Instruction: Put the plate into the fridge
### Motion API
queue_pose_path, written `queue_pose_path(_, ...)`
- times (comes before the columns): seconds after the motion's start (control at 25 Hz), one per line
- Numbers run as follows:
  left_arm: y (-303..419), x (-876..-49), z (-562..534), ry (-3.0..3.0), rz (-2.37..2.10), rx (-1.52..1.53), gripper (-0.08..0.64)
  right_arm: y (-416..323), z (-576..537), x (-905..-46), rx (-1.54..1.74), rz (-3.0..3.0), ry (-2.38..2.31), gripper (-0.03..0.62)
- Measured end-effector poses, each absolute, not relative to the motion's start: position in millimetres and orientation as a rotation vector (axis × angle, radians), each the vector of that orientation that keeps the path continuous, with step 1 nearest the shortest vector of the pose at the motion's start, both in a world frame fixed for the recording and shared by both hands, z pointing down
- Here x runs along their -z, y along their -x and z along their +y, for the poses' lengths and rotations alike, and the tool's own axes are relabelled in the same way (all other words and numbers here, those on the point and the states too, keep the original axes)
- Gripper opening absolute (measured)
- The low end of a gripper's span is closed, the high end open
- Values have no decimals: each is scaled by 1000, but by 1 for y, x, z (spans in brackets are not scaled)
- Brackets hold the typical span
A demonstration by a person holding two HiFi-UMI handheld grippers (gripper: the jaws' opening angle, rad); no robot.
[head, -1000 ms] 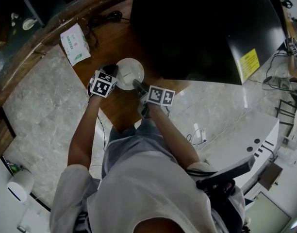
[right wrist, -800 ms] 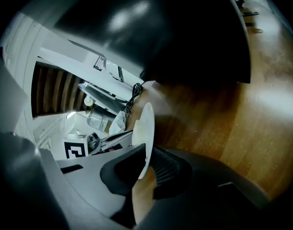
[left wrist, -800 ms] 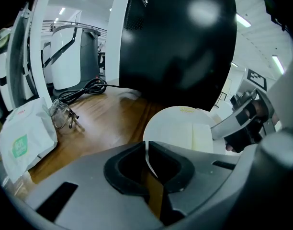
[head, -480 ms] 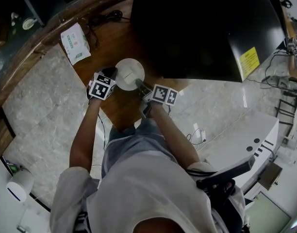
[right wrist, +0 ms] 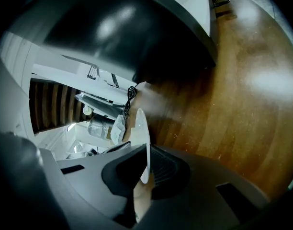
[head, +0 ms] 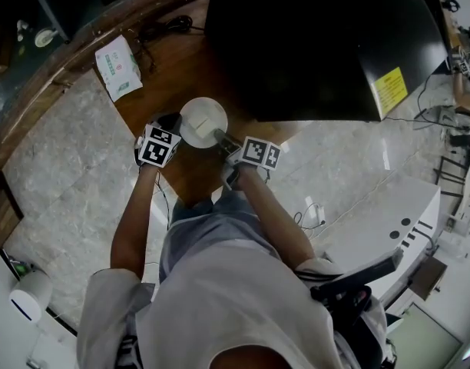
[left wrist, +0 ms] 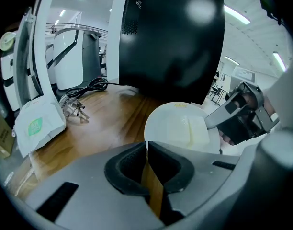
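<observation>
The white plate (head: 203,120) lies over the wooden table (head: 181,75), just in front of the black fridge (head: 319,44). My right gripper (head: 219,137) has the plate's near-right rim between its pads, and its jaws are closing on it. In the right gripper view the plate (right wrist: 141,128) stands edge-on, pinched at the right gripper (right wrist: 146,169). My left gripper (head: 177,129) sits just off the plate's left edge. In the left gripper view its jaws (left wrist: 147,146) are shut with nothing in them, and the plate (left wrist: 177,128) lies just beyond the tips.
A white packet (head: 118,69) and a black cable (head: 167,28) lie on the table to the left of the fridge. The table's front edge drops to a pale marble floor (head: 58,167). White machines (head: 396,221) stand at the right.
The left gripper has drawn back from the plate toward me. The right gripper has edged in on the plate's rim. The plate has shifted slightly toward me.
</observation>
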State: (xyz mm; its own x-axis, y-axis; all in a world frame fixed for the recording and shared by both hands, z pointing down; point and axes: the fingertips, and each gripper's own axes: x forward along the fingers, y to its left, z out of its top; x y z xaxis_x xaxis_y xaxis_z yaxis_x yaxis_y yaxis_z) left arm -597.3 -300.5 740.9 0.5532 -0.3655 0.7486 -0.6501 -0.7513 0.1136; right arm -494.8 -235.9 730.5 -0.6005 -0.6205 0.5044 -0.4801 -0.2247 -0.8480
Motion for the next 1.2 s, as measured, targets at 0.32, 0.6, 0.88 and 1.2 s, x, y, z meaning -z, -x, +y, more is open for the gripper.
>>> queue_pose_path(0.32,602,-725,-276,-2408,-831,-1034,23,483,-210,-719,1938,1886,1342,23)
queue_pose_path(0.6,580,-714,-249,-2391,-851,-994,23,453,-183,-699,1917,1907,1301,23)
queue_pose_path(0.88,535,-712,-201,-2398,-815,-981,23,420,-140,-688,1879,2056,1301,23)
queue_pose_path(1.2,472,-709,-148,-2414,-769,-1019,22,357,-87,-686,1861,2075,1330,23)
